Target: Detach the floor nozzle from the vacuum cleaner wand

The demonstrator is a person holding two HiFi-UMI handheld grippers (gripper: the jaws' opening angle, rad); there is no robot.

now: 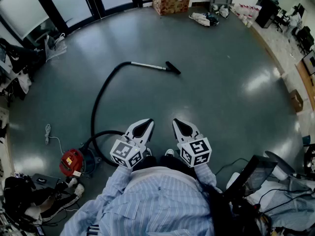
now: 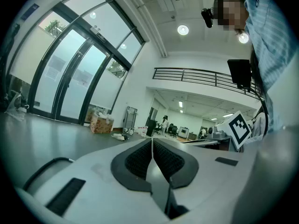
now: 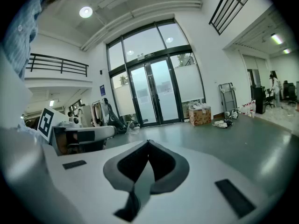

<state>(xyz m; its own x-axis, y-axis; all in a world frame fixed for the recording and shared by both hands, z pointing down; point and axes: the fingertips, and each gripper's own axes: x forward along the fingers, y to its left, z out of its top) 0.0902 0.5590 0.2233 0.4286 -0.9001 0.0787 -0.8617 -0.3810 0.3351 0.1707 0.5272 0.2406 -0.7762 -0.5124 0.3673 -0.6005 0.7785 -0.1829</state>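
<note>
1. My left gripper is up in front of the striped shirt, low in the head view. Its jaws are pressed together with nothing between them, and the left gripper view shows the two ribbed pads meeting along one line.
2. My right gripper sits just beside it, tips angled slightly toward the left one. Its jaws are also closed on nothing; in the right gripper view the dark pads meet at a point.
3. Neither gripper touches any part of the vacuum cleaner. Both hang above the floor, well apart from the wand.
4. The wand lies flat on the floor, out toward the middle and ahead of both grippers. It is a thin metal tube running left to right.
5. The floor nozzle is the small black piece at the wand's right-hand end. It is joined to the tube and rests on the floor.
6. A black hose leaves the wand's left end and curves back toward the near left edge of the floor. There it loops to the red canister.
7. A white cable lies on the floor near the left edge, just beyond the canister.
8. A cardboard box stands at the far edge of the floor, beside the glass doors at the far left corner.
</note>
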